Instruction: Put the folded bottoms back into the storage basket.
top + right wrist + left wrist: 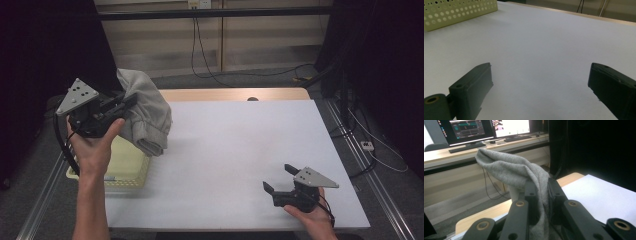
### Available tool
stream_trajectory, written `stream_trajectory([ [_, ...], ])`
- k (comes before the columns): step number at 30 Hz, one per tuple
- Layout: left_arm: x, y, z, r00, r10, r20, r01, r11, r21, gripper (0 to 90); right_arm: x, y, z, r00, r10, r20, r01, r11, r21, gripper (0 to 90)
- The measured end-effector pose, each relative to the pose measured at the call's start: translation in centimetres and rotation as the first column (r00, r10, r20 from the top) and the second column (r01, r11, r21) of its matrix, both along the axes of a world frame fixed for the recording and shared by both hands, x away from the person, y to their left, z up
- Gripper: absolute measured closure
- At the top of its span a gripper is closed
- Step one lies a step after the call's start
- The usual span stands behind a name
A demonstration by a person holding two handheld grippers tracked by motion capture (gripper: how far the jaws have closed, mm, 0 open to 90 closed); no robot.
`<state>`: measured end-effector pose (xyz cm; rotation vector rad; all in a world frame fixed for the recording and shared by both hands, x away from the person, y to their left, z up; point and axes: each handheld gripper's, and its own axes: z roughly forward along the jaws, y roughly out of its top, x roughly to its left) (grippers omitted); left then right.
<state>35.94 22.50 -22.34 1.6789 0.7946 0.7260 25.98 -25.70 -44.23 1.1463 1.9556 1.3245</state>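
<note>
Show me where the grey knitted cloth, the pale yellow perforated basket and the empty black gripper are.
grey knitted cloth (147, 112): high view, its hanging bulk.
pale yellow perforated basket (131, 181): high view, near rim.
right gripper (279, 178): high view, midway between its open fingertips.

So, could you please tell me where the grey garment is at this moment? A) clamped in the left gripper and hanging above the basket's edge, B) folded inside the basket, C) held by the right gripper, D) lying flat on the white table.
A: the left gripper has its jaws closed on the grey garment, which hangs in the air over the yellow basket, while the right gripper rests open near the table.
</note>
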Motion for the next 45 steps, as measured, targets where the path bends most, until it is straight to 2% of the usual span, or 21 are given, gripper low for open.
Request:
stream_trajectory([
  [4, -0.2, 1.1, 0.2, 0.9999, 0.012, 0.006, -0.012, 0.9998, -0.018, 80.9, 0.0, 0.0, 0.0, 1.0, -0.002, 0.001, 0.002, 1.0, -0.001, 5.0],
  [12, -0.2, 2.9, 0.3, 0.9996, 0.028, -0.002, -0.028, 0.9996, -0.011, 80.8, -0.1, 0.1, 0.0, 1.0, -0.003, 0.002, 0.003, 1.0, -0.003, 5.1],
  [15, 0.2, 3.5, 0.0, 0.9989, 0.043, -0.02, -0.043, 0.9991, 0.002, 80.8, 0.0, 0.0, 0.0, 1.0, -0.002, 0.001, 0.002, 1.0, -0.001, 5.1],
  [17, 0.4, 4.0, -0.2, 0.9984, 0.048, -0.031, -0.048, 0.9988, -0.007, 80.8, -0.1, 0.0, 0.0, 1.0, -0.003, 0.002, 0.003, 1.0, -0.003, 5.1],
  [21, 0.8, 4.6, -0.6, 0.9969, 0.061, -0.05, -0.061, 0.9981, 0.006, 80.8, 0.0, 0.0, 0.0, 1.0, -0.002, 0.001, 0.002, 1.0, -0.001, 5.0],
  [30, 2.0, 5.9, -1.8, 0.9923, 0.086, -0.089, -0.086, 0.9963, 0.003, 80.8, -0.1, 0.0, 0.0, 1.0, -0.002, 0.004, 0.002, 1.0, -0.004, 5.1],
  [35, 2.5, 6.6, -2.3, 0.991, 0.08, -0.107, -0.08, 0.9968, 0.005, 80.8, -0.1, 0.1, 0.0, 1.0, -0.001, 0.002, 0.001, 1.0, -0.005, 5.1],
  [40, 2.9, 6.9, -2.8, 0.9908, 0.069, -0.116, -0.065, 0.9972, 0.036, 80.8, -0.1, 0.1, 0.0, 1.0, -0.001, 0.002, 0.001, 1.0, -0.003, 5.1],
  [45, 3.4, 7.7, -3.5, 0.9888, 0.063, -0.135, -0.06, 0.9978, 0.029, 80.7, -0.1, 0.1, 0.0, 1.0, 0.005, 0.002, -0.005, 1.0, -0.005, 5.0],
])
